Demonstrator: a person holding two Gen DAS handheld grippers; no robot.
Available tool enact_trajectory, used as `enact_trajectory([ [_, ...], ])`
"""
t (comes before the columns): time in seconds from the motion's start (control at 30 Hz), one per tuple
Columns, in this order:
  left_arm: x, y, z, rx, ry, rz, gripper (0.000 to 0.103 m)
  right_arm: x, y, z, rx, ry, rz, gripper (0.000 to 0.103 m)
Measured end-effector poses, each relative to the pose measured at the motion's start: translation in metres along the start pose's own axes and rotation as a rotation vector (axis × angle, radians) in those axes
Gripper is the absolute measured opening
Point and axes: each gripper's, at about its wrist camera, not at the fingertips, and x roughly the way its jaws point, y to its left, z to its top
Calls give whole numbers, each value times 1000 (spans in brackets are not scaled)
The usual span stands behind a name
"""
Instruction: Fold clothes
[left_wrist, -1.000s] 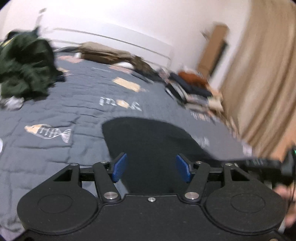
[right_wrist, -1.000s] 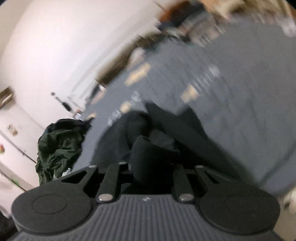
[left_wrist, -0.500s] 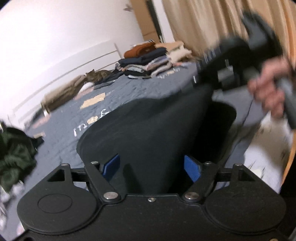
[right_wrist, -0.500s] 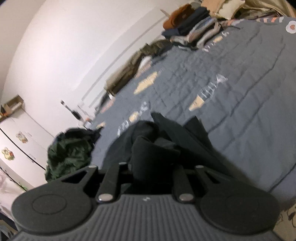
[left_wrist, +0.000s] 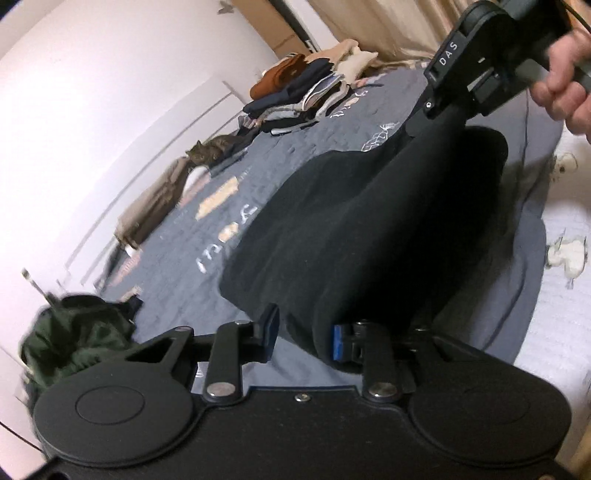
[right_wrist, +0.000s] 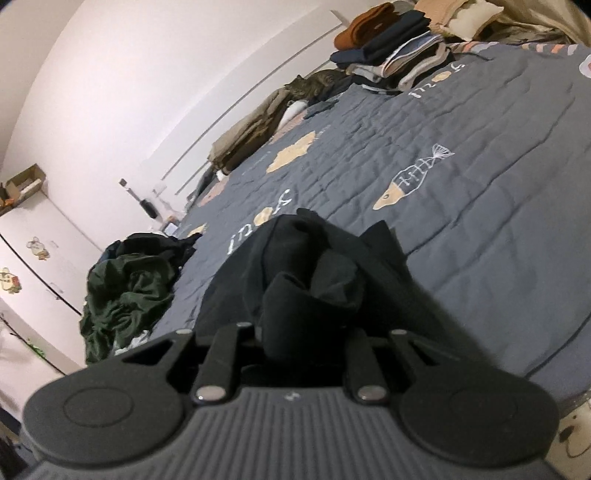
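Spreading across nearly the whole room, the bed lies under a grey quilt printed with fish skeletons and pale lettering. A white wall runs along its far side, and beige curtains hang at the far end.

On the quilt, the black garment is the biggest loose thing. It is lifted off the bed and stretched between the two grippers, sagging in a broad dark fold with its lower part resting on the quilt. At the far corner a stack of folded clothes sits in layers of rust, navy and cream. Near the opposite edge a crumpled dark green heap of clothing lies just beside the black garment's near end. A long tan bundle lies along the wall side, and a tabby cat rests between it and the folded stack.

The right gripper, held by a hand up at the top of the left wrist view, is nearly closed, clamped on a thick bunch of the black garment. The left gripper has just been closing; its blue pads now stand fairly close together with an edge of the black garment between them, the right pad pressed against the cloth, the left one not clearly touching it.
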Motion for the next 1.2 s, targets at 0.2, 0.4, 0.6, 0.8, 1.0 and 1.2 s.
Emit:
enact_trajectory([
  [0.2,30,-36,-15,83,45,50,56,15,4,-14,-88,41,-114,17],
  [0.4,22,-46,-16,258,24,60,28,20,-7,-15,-66,21,-111,17],
  [0.6,0,-35,0,231,-5,70,22,-5,15,-9,-162,-118,-68,17],
  [0.8,31,-61,-21,216,51,0,31,28,-12,-16,-83,34,-154,18],
  [1.0,23,-48,-14,128,72,-7,40,26,-10,-11,-82,116,-192,28],
  [1.2,-7,-8,-10,-26,59,-178,66,-10,2,5,-197,129,-276,43],
])
